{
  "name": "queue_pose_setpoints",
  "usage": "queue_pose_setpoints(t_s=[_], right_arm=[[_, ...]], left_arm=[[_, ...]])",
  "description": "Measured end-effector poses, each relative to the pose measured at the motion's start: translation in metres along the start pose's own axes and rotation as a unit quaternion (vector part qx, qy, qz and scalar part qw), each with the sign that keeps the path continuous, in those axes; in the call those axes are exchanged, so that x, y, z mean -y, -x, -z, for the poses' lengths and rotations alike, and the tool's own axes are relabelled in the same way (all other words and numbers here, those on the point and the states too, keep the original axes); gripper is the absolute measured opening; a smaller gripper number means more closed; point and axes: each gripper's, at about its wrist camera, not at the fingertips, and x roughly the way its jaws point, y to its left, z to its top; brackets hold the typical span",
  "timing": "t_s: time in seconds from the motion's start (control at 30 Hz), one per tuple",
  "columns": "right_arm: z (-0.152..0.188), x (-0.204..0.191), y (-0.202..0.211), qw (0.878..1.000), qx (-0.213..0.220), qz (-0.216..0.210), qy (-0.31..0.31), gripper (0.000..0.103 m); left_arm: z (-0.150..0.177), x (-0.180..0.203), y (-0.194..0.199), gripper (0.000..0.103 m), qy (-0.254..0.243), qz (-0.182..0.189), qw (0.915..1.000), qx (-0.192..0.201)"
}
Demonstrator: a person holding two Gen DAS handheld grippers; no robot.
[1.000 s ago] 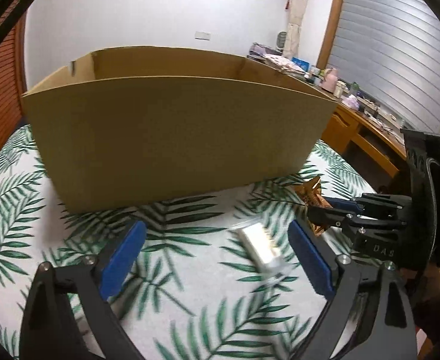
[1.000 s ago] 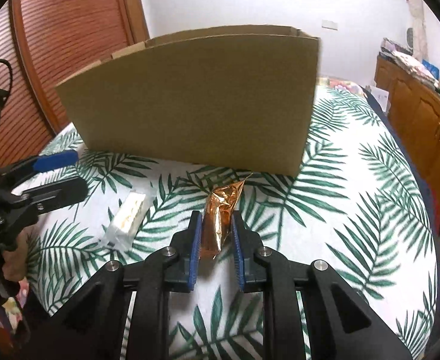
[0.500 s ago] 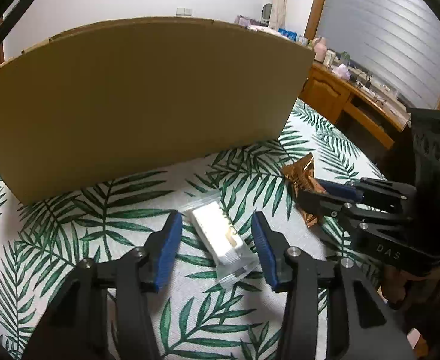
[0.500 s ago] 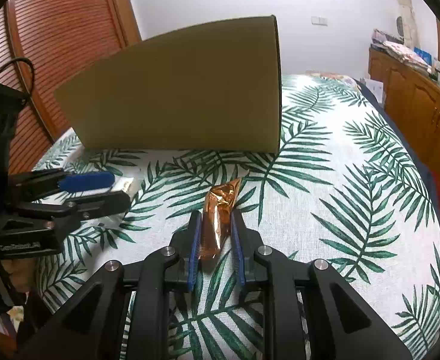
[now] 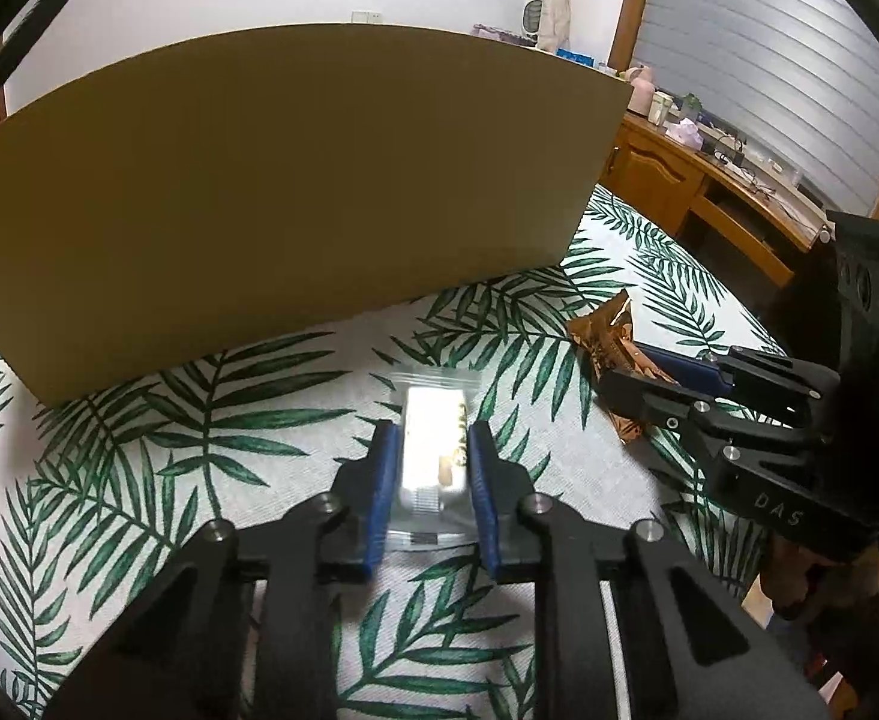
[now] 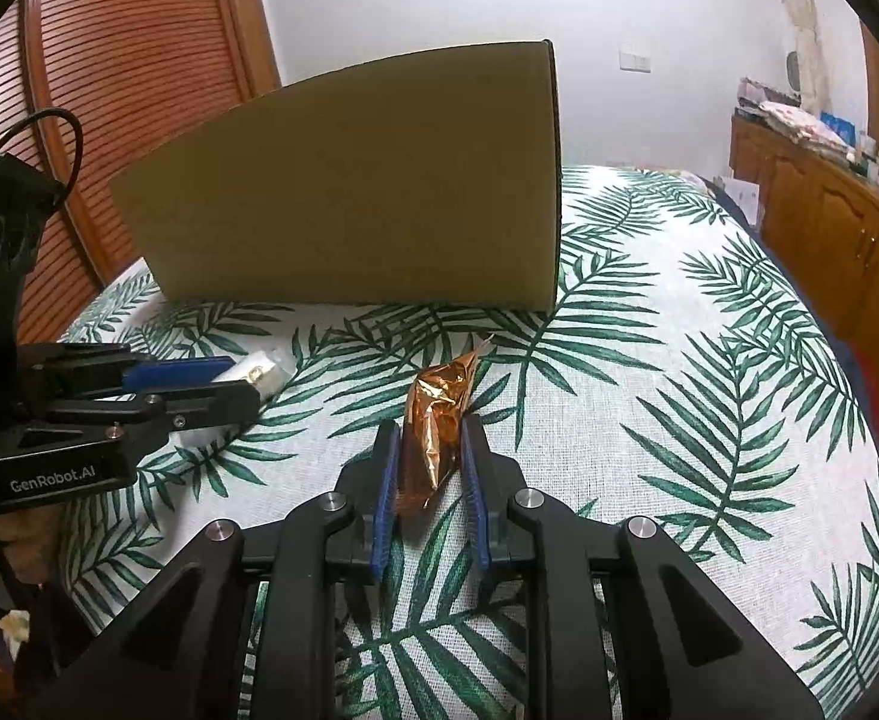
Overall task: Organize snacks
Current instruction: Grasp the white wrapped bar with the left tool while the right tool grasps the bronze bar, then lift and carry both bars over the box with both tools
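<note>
A white snack in a clear wrapper lies on the leaf-print tablecloth, and my left gripper is shut on it, blue pads pressing both long sides. The same white snack peeks out between that left gripper's fingers in the right wrist view. My right gripper is shut on a crinkled copper-foil packet, which rests low on the cloth. That foil packet also shows in the left wrist view, held by the right gripper. A tall cardboard box stands just behind both snacks.
The cardboard box hides its own inside from both cameras. The round table drops off at the right. A wooden cabinet with clutter runs along the right wall, and a slatted wooden door stands at the left.
My left gripper came forward and down over the white snack and closed its jaws from wide apart onto it. The right gripper has stayed shut on the foil packet.
</note>
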Motion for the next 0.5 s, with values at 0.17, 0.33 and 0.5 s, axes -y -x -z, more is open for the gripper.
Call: queue_pose_setpoints(t_s=[0.17, 0.33, 0.5], right_arm=[[0.0, -0.002, -0.001, 1.0, 0.003, 0.006, 0.007, 0.017], [0.001, -0.002, -0.001, 1.0, 0.008, 0.008, 0.008, 0.017], [0.001, 0.002, 0.0, 1.0, 0.009, 0.0, -0.001, 0.017]], left_arm=[[0.001, -0.002, 0.002, 0.022, 0.002, 0.002, 1.0, 0.002], [0.002, -0.009, 0.007, 0.02, 0.018, 0.007, 0.9998, 0.011], [0.005, -0.012, 0.018, 0.02, 0.022, 0.004, 0.9991, 0.036]])
